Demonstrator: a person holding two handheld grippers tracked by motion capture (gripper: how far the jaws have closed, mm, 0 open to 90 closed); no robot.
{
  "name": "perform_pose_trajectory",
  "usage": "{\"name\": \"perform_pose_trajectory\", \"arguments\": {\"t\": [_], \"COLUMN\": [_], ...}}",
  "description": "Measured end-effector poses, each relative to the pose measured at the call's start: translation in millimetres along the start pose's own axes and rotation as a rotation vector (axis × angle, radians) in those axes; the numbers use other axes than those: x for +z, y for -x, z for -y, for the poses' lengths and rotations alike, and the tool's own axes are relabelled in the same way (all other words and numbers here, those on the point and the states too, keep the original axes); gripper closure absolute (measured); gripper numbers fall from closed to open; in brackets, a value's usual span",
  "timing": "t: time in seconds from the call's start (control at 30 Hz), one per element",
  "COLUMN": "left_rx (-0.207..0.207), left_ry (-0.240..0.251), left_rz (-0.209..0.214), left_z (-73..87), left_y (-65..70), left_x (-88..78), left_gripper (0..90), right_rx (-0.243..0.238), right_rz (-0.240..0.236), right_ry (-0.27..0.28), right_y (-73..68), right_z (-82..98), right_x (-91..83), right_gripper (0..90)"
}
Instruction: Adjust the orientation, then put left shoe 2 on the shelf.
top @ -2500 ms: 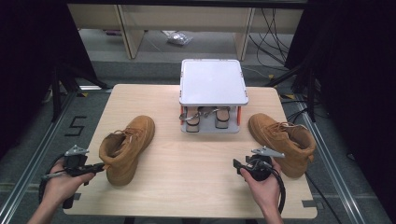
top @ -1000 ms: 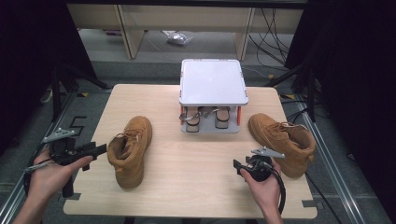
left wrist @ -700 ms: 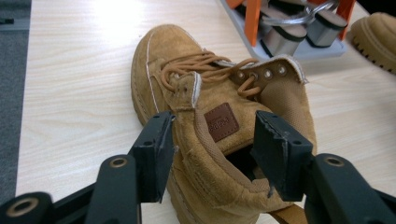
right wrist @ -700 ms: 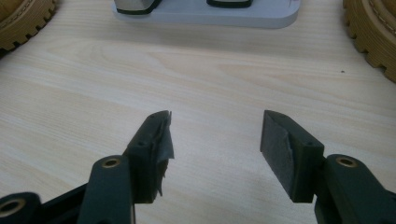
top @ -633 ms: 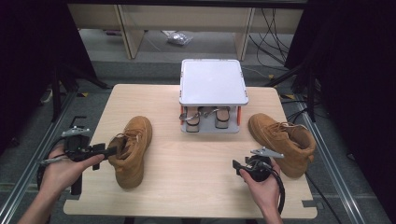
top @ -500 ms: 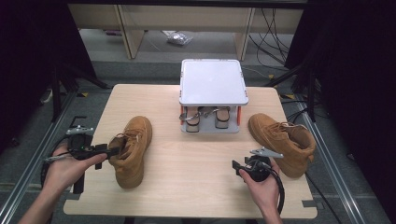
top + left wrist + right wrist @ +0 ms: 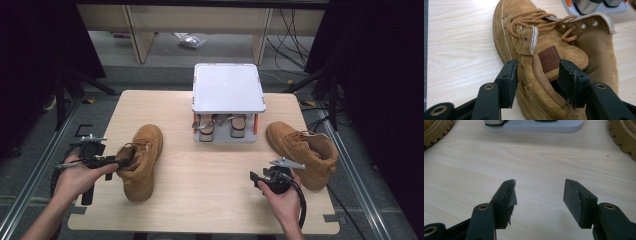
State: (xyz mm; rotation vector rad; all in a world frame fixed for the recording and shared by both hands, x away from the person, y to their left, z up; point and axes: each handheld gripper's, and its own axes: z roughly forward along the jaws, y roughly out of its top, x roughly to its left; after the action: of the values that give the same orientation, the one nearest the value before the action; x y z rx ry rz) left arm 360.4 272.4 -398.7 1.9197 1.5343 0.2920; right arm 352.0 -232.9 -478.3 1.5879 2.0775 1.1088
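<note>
Between the left gripper's (image 7: 537,75) jaws sits a tan suede boot (image 7: 549,50), laces loose.

Light wooden table (image 7: 210,200), grey floor (image 7: 165,55), pale shelving (image 7: 150,20) behind, dark surroundings.

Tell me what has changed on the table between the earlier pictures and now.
The left gripper swung out past the table's left edge, then came in to the tan suede boot on the left; its jaws, just closing, now straddle the boot's collar. The right gripper, the right boot and the grey shoe rack stayed put.
</note>
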Motion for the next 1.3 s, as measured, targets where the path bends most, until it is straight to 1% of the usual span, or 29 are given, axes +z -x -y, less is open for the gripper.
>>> {"name": "perform_pose_trajectory", "arguments": {"t": [0.03,0.13,0.27,0.33,0.37,0.4,0.47,0.5,0.57,0.6,0.63,0.67,0.7,0.73,0.77,0.83,0.9,0.93,0.97,1.0,1.03,1.07,1.1,1.13,1.17,1.2,1.23,1.27,1.3], "left_rx": [-0.003,-0.002,-0.004,-0.007,-0.011,-0.017,-0.020,-0.021,-0.019,-0.029,-0.032,-0.039,-0.045,-0.049,-0.048,-0.044,-0.047,-0.057,-0.050,-0.043,-0.038,-0.037,-0.039,-0.043,-0.041,-0.040,-0.040,-0.042,-0.044], "left_ry": [0.002,-0.004,-0.004,-0.005,-0.011,-0.017,-0.012,-0.012,-0.017,-0.022,-0.021,-0.029,-0.032,-0.026,-0.030,-0.039,-0.046,-0.050,-0.060,-0.063,-0.060,-0.058,-0.055,-0.054,-0.055,-0.057,-0.056,-0.053,-0.054], "left_rz": [-0.004,-0.004,-0.004,-0.006,0.003,0.007,0.010,0.013,0.011,0.010,0.011,0.011,0.009,0.005,0.002,-0.003,-0.008,-0.009,-0.011,-0.014,-0.020,-0.023,-0.023,-0.028,-0.034,-0.041,-0.046,-0.048,-0.048], "left_z": [-0.2,-1.1,-0.8,0.8,1.5,1.8,2.0,1.9,0.9,0.1,-0.4,-1.5,-2.4,-2.2,-2.8,-4.1,-4.7,-5.0,-5.5,-5.8,-5.5,-5.1,-4.6,-4.2,-3.7,-3.1,-2.6,-2.4,-2.5], "left_y": [-0.3,-0.6,-0.1,-0.2,-0.4,-0.5,-0.9,-1.1,-1.3,-0.9,-1.0,-1.1,-1.1,-0.5,0.0,0.0,0.3,1.1,1.0,1.4,2.5,3.0,2.7,2.2,1.7,1.5,1.8,2.4,3.1], "left_x": [0.9,1.0,-0.3,0.9,1.3,1.3,1.3,1.3,1.9,1.9,2.1,2.1,2.4,3.2,3.3,3.7,4.1,4.2,4.0,4.2,4.5,4.3,4.2,4.0,3.7,3.5,3.6,4.0,4.2], "left_gripper": [50.1,50.4,51.0,52.7,53.3,53.9,55.5,56.1,57.2,57.7,58.4,58.8,59.5,60.2,60.6,61.8,63.8,64.6,65.3,65.9,66.4,66.8,66.9,67.3,67.8,68.2,68.9,69.1,69.2], "right_rx": [0.010,0.015,0.008,0.018,0.007,0.065,0.048,0.050,0.045,0.038,0.011,0.008,0.009,0.005,0.002,0.001,0.044,0.047,0.052,0.045,0.014,0.016,0.012,0.000,0.009,0.009,0.003,0.008,0.008], "right_rz": [-0.002,0.007,0.014,-0.002,0.001,0.004,0.014,0.003,0.006,0.005,0.010,0.000,0.005,-0.007,0.000,-0.007,-0.012,-0.014,-0.018,-0.017,-0.018,-0.021,0.005,0.000,0.003,-0.011,0.004,-0.009,0.001], "right_ry": [-0.001,-0.006,0.006,0.005,0.015,0.001,-0.006,0.005,-0.005,0.001,0.003,0.005,0.000,0.006,0.003,0.000,-0.007,-0.006,-0.003,0.002,0.003,0.004,-0.009,0.003,0.002,0.012,0.010,0.020,0.004], "right_y": [0.6,1.0,1.6,1.3,1.9,-3.2,-2.7,-2.9,-3.3,-3.0,-1.2,-0.7,-1.0,0.1,-0.1,0.0,-2.6,-2.0,-1.6,-1.0,1.9,1.5,0.6,1.2,-0.5,-0.3,-1.3,-1.7,-3.2], "right_z": [0.3,0.7,1.1,0.8,0.6,0.8,-0.1,-0.2,-1.1,-1.3,-2.1,-2.2,-2.5,-2.7,-2.8,-2.7,-1.7,-1.6,-1.5,-1.5,-1.8,-2.1,-3.0,-3.6,-4.5,-4.8,-5.7,-5.7,-6.1], "right_x": [0.7,-0.6,-1.3,-2.3,-2.3,-3.9,-5.8,-5.0,-6.1,-5.6,-4.9,-3.8,-3.3,-1.3,-1.2,-1.3,-1.5,-1.5,-1.9,-1.8,-1.8,-1.7,-3.3,-3.1,-4.4,-4.1,-5.2,-4.9,-5.3], "right_gripper": [43.4,43.4,43.4,43.4,43.4,43.3,43.4,43.4,43.3,43.3,43.3,43.3,43.2,43.2,43.2,43.1,43.0,43.0,42.8,42.8,42.8,42.7,42.6,42.6,42.6,42.5,42.5,42.5,42.3]}}
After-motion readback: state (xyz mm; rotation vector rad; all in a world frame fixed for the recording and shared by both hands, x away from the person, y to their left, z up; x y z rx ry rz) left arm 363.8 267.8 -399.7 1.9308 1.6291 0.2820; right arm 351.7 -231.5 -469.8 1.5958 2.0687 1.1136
